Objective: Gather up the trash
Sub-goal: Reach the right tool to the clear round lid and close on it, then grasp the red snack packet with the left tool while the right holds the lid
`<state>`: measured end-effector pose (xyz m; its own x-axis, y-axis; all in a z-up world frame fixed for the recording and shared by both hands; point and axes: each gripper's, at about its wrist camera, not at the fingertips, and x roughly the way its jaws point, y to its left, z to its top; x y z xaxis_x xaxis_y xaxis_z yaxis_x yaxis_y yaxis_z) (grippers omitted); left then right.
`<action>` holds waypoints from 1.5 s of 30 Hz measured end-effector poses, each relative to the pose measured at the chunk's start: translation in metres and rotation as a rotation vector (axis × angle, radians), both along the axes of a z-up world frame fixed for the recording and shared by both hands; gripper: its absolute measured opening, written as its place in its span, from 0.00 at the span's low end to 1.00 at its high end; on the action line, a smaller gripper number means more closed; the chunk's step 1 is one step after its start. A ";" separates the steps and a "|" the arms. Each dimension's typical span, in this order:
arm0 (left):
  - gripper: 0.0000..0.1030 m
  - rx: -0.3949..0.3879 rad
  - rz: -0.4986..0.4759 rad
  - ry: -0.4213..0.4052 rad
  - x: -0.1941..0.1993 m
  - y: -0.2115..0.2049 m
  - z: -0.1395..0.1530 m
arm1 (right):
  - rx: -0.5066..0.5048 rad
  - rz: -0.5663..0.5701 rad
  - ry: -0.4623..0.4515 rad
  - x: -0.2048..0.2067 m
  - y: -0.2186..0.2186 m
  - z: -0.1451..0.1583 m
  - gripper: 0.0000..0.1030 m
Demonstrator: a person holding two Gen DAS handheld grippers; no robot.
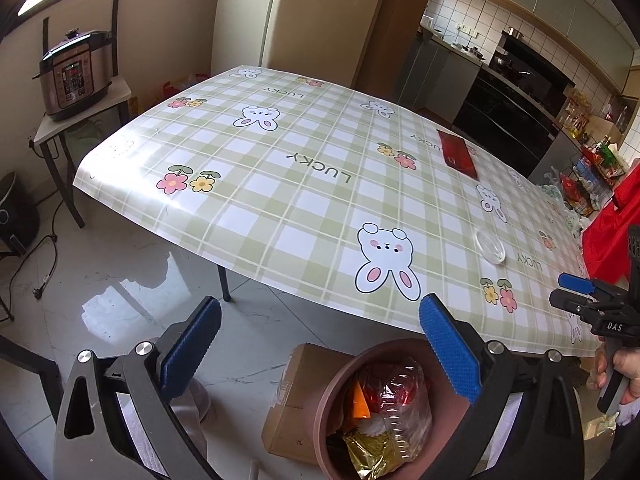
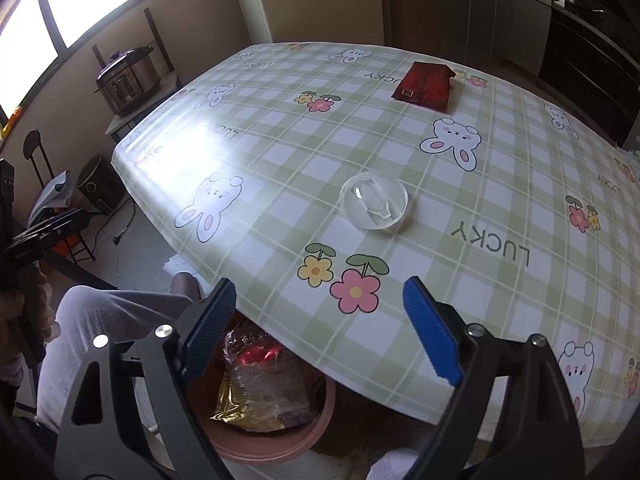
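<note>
A brown trash bin [image 1: 326,404] stands on the floor by the table's near edge, holding red, gold and clear wrappers [image 1: 390,400]; the right wrist view shows it under the edge [image 2: 276,446]. A clear plastic cup lid [image 2: 374,200] lies on the checked tablecloth [image 2: 400,140], also seen in the left wrist view [image 1: 490,245]. A red packet [image 2: 424,86] lies farther back, also in the left wrist view [image 1: 458,153]. My left gripper [image 1: 320,344] is open and empty above the bin. My right gripper [image 2: 320,328] is open and empty over the table's near edge.
A cardboard box [image 1: 296,400] sits on the floor beside the bin. A pressure cooker [image 1: 76,74] stands on a side table at the far left. A fridge [image 1: 320,20] is behind the table. Kitchen counters and cluttered shelves [image 1: 588,168] lie to the right.
</note>
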<state>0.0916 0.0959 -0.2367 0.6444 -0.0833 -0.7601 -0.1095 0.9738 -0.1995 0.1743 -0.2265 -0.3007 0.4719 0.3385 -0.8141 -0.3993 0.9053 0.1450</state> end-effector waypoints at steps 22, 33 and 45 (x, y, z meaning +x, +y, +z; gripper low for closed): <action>0.94 0.045 -0.111 0.023 0.125 -0.038 -0.014 | -0.147 0.089 0.013 0.114 0.019 -0.063 0.65; 0.94 0.044 -0.226 0.016 0.197 -0.103 -0.012 | -0.040 0.038 -0.011 0.131 -0.028 -0.043 0.65; 0.94 0.029 -0.385 0.040 0.351 -0.243 -0.028 | -0.041 -0.158 -0.054 0.173 -0.131 -0.036 0.65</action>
